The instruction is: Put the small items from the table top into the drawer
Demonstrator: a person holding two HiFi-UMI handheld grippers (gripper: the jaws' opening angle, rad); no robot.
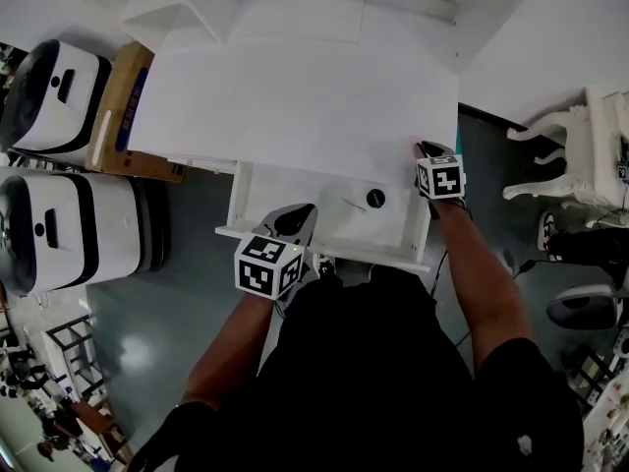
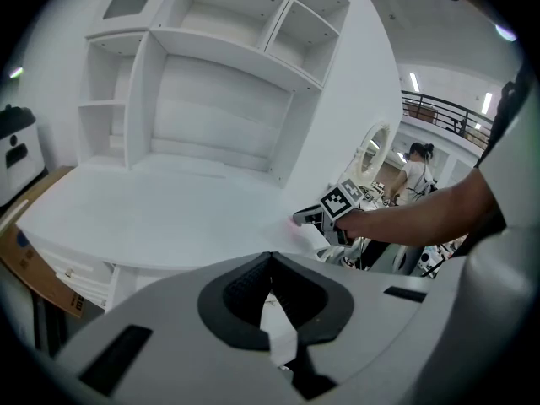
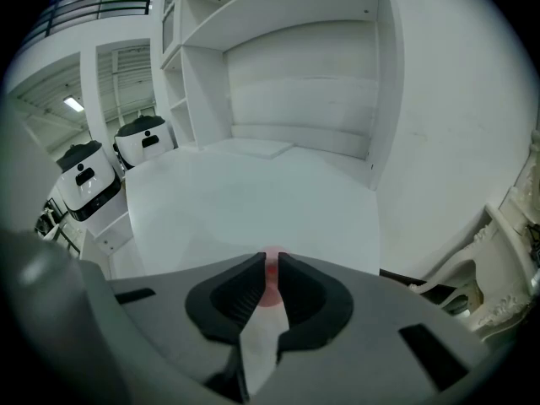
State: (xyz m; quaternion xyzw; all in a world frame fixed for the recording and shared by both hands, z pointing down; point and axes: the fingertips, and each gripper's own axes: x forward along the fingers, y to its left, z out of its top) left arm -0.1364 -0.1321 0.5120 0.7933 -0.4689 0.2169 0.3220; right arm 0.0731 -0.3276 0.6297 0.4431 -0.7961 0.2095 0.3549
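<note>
Standing at the far left of the head view are two white machines [image 1: 59,96] with black bands, and just beside the upper one a cardboard box [image 1: 126,96] leans against the desk's side. Right of these, the bare white table top [image 1: 295,106] fills the upper middle of the frame. A shelf unit [image 2: 219,57] rises at its back.

Below the table top the drawer [image 1: 239,200] is pulled out. The left gripper [image 1: 297,218] hangs over the drawer's front part, in the lower middle of the frame. In its own view its fingers meet at the tips [image 2: 271,260] with nothing between them.

Further right inside the drawer lie a thin stick [image 1: 352,205] and, just beside it, a round dark piece [image 1: 375,199].

At the right edge of the table top, above the drawer's right end, the right gripper [image 1: 428,149] points onto the surface. Its fingers are closed on a small pink item [image 3: 270,272], pinched at the very tips, low over the table top. The left gripper view shows the same pink spot [image 2: 296,219] at the front of that gripper. Whether the item touches the surface cannot be told.

At the far right of the frame a white carved chair [image 1: 580,146] stands on the dark floor, well apart from the desk.
</note>
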